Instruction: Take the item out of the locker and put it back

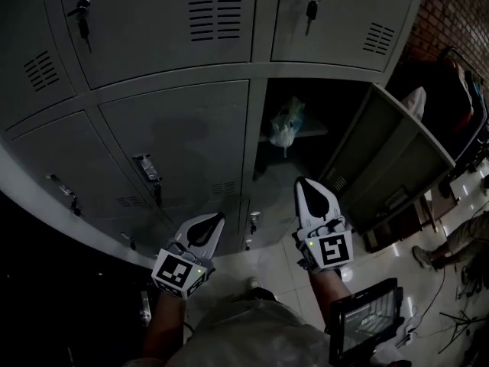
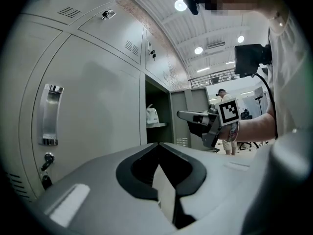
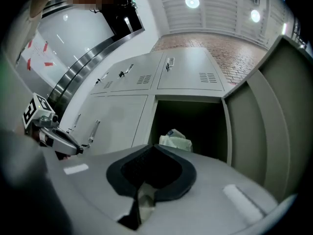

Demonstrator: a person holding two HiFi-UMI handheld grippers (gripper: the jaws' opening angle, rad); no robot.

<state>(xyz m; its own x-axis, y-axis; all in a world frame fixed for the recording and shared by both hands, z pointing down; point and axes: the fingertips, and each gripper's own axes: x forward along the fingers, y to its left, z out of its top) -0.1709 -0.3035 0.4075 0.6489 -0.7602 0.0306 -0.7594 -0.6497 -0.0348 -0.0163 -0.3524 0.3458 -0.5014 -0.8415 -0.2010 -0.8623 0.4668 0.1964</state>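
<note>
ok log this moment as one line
grey metal locker door: open | pale crumpled bag: on shelf inside | left gripper: shut, empty | right gripper: shut, empty

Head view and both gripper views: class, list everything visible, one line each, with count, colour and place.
Grey metal locker bank: one, grey, across the head view's top and left.
Open locker door: one, grey, swung out to the right.
Crumpled white plastic bag: one, white, on the open compartment's shelf.
Dark keys: several, dark, hanging from door locks.
Brick wall: one, reddish, upper right.
Black-framed screen: one, black, lower right.
Left claw: one, white and black, shut, empty, before closed doors.
Right claw: one, white and black, shut, empty, facing the open compartment.
</note>
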